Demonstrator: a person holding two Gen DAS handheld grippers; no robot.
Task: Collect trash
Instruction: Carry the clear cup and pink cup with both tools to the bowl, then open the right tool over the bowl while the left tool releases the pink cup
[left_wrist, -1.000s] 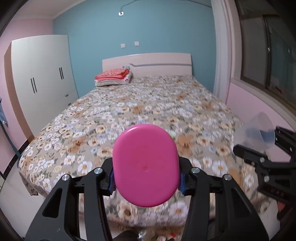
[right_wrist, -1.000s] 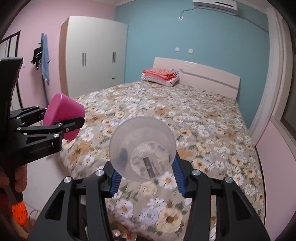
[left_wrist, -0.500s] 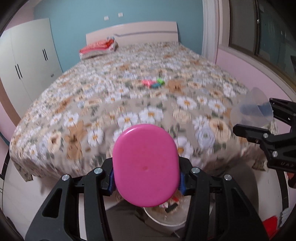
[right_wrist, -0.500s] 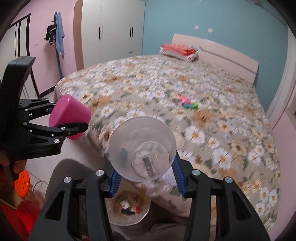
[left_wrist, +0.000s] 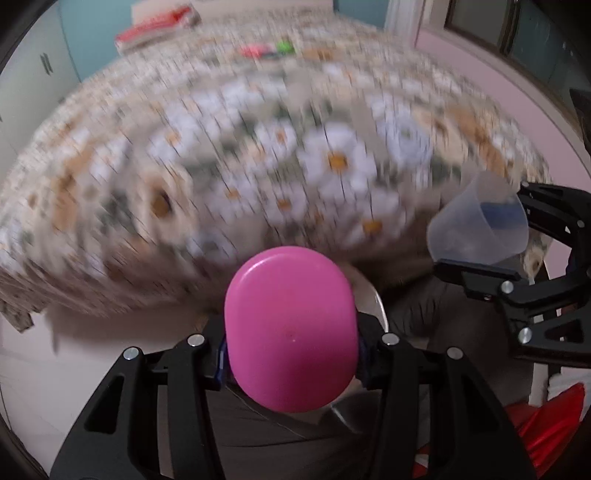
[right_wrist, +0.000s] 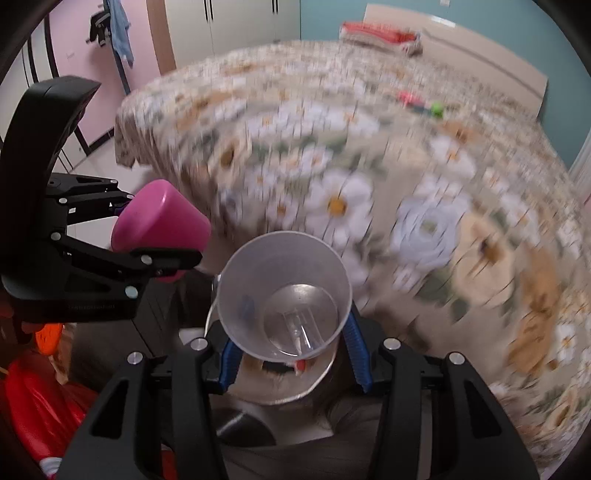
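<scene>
A pink cup (left_wrist: 291, 332) sits bottom-on to the camera, and my left gripper (left_wrist: 291, 356) is shut on its sides. My right gripper (right_wrist: 288, 354) is shut on a clear plastic cup (right_wrist: 284, 295) whose mouth faces away from the camera. Both point steeply down over a round silver-rimmed bin (right_wrist: 317, 384) with scraps inside. The pink cup hides most of the bin (left_wrist: 378, 306) in the left wrist view. Each gripper shows in the other's view: the left gripper (right_wrist: 155, 225) with the pink cup (right_wrist: 159, 218), the right gripper (left_wrist: 495, 229) with the clear cup (left_wrist: 480, 221).
A bed with a flowered cover (right_wrist: 369, 166) fills the space just beyond the bin. Small pink and green bits (right_wrist: 417, 99) lie far up the bed. Folded red bedding (right_wrist: 376, 35) is at the headboard. A red bag (right_wrist: 37, 398) lies on the floor beside the bin.
Both grippers have dropped and tipped downward with their cups still held. The bed has risen to fill the views, and the bin has come in beneath the cups.
</scene>
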